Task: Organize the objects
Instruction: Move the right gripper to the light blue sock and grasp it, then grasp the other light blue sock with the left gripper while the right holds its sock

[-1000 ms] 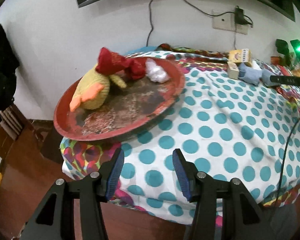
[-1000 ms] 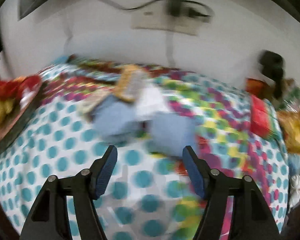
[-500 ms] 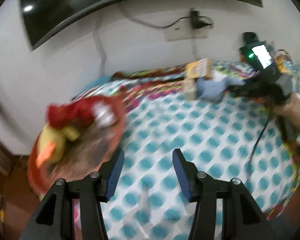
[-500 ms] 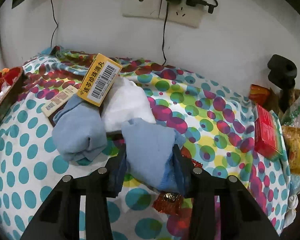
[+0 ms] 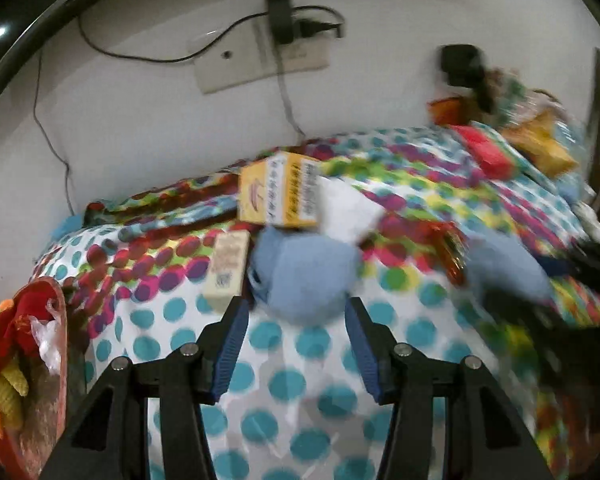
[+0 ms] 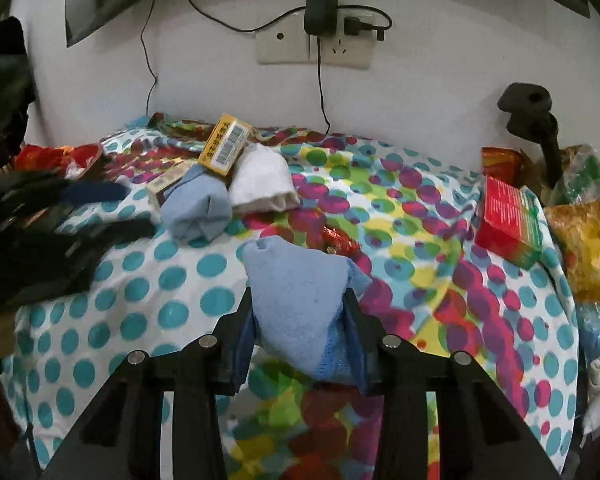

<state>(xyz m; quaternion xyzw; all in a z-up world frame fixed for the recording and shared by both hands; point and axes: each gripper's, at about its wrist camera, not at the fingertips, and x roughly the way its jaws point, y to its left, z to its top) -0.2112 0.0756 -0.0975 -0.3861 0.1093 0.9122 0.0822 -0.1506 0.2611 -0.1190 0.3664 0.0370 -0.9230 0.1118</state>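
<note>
My right gripper [image 6: 299, 334] is shut on a light blue sock [image 6: 296, 292] and holds it just above the dotted cloth; it also shows in the left wrist view [image 5: 508, 264]. My left gripper [image 5: 296, 344] is open, its fingers just short of a second rolled blue sock [image 5: 304, 276], also seen in the right wrist view [image 6: 198, 210]. Beside that sock lie a white sock [image 6: 262, 182], a yellow box [image 5: 278, 200] and a small beige box [image 5: 228, 270]. A red tray [image 5: 58, 360] at the left holds a knitted chicken toy [image 5: 4, 344].
A red box [image 6: 508, 220] and snack bags [image 6: 588, 240] lie at the right of the table. A candy wrapper [image 6: 338, 240] lies behind the held sock. A wall socket with plugs and cables [image 6: 320, 40] is at the back. The table edge drops off in front.
My left gripper has swung right from the red tray to the rolled blue sock. My right gripper has closed on the other blue sock and lifted it towards me.
</note>
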